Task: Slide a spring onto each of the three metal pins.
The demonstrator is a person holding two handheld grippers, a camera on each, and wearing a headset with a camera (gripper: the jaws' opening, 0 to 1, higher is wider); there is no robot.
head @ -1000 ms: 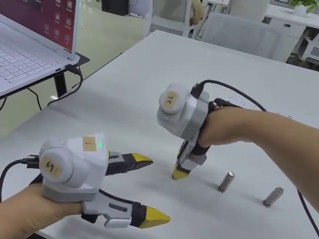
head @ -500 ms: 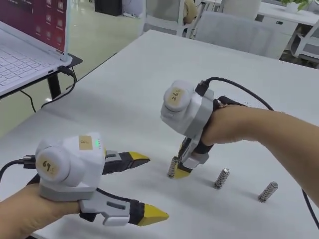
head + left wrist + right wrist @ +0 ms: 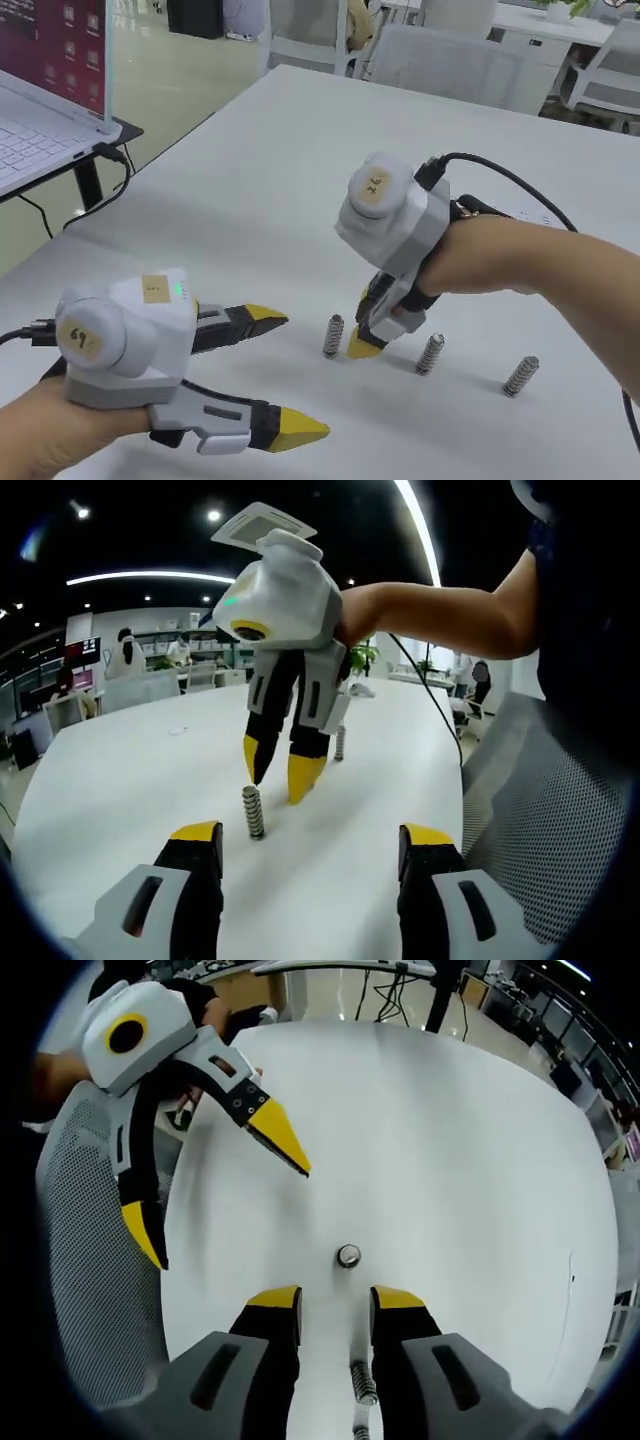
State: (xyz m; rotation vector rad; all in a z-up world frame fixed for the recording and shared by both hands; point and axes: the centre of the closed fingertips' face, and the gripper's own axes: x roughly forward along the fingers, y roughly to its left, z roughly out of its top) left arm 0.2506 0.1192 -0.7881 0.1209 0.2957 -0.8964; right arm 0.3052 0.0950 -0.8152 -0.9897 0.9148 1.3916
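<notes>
Three springs stand upright on the white table: a left spring, a middle spring and a right spring. Any pins inside them are hidden. My right gripper points down just right of the left spring, jaws a little apart and holding nothing. From above, that spring lies just beyond the right gripper. My left gripper is open at the near left, aimed at the left spring from a short way off.
A laptop stands on a stand beyond the table's left edge. Chairs line the far side. A black cable runs back from the right gripper. A mesh chair is on the right of the left gripper view.
The right gripper has come off the left spring, which was hidden under its tips and now stands uncovered beside them. The left gripper has stayed open at the near left.
</notes>
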